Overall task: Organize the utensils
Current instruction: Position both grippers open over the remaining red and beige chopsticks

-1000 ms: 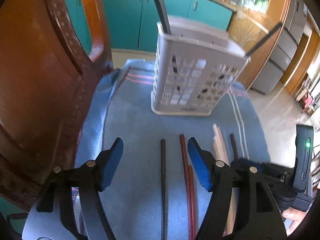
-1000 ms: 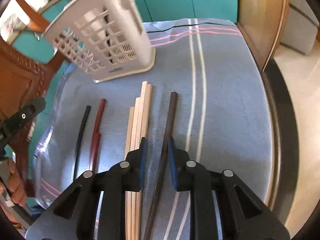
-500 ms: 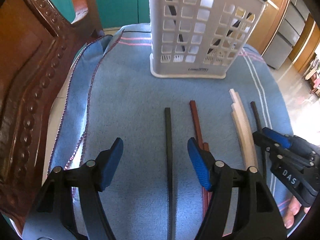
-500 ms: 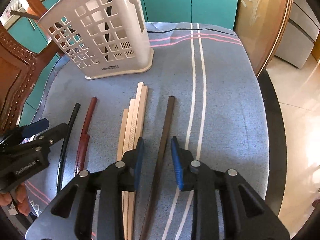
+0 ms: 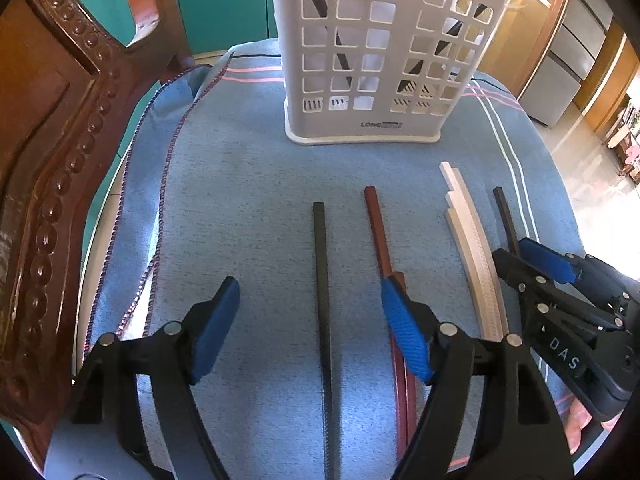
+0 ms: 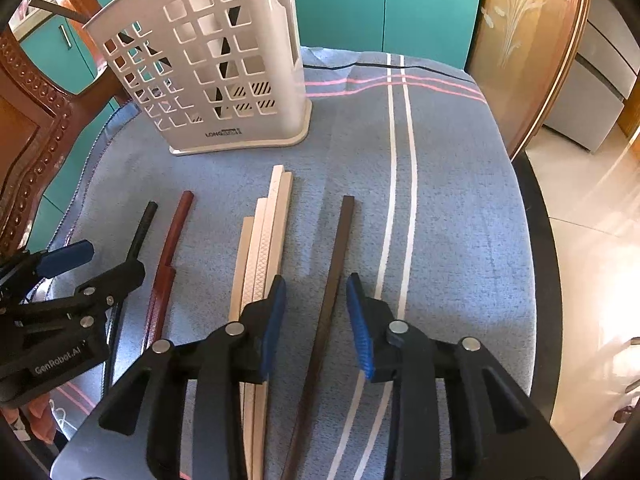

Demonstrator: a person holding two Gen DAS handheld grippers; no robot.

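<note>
Right tool (image 6: 316,320) just widened astride brown stick (image 6: 334,280) pointing toward holder (image 6: 224,80), left tool (image 5: 310,332) open

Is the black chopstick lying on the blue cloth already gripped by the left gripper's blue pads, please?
No, the black chopstick lies flat on the blue cloth between the left gripper's wide-open jaws, touching neither pad.

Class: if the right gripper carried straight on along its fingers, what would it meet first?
Most likely the dark brown chopstick, which lies on the blue cloth between the open fingers of the right gripper. Depth is hard to judge.
</note>
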